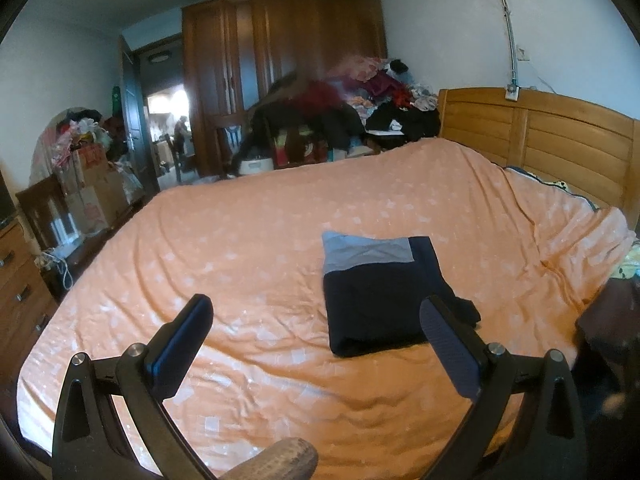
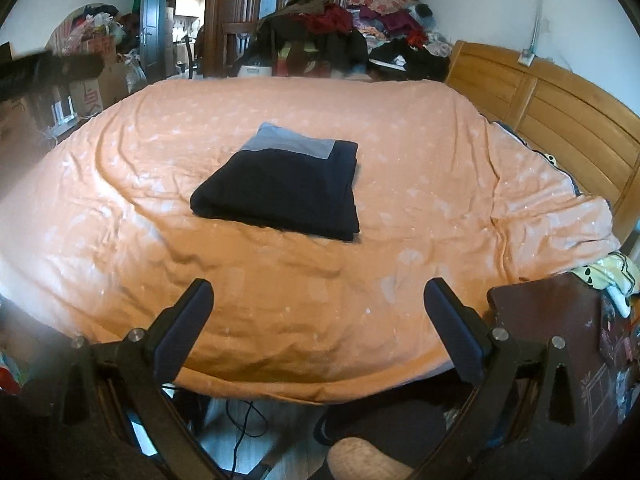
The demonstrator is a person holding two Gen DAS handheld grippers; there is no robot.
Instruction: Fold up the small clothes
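On my left side, my left gripper hangs low over the bed, its jaws spread wide and empty, the flat rubbery pads dark and ribbed on black plastic arms with bright metal pivot pins. Under it stretches the orange bedspread, soft cotton with pale blotchy prints and shallow creases running across it. Just ahead, toward my left gripper's right finger, lies the folded garment: a thick, squarish dark navy bundle with a smooth grey band along its far edge, its near fold rounded.

My right gripper is held back at the near edge of the mattress, jaws likewise released and holding nothing, well apart from the garment, which lies near the middle of the bed. To the right stands the slatted wooden headboard, honey-coloured and glossy. Nearest on the right is a dark reddish-brown wooden surface, scuffed.
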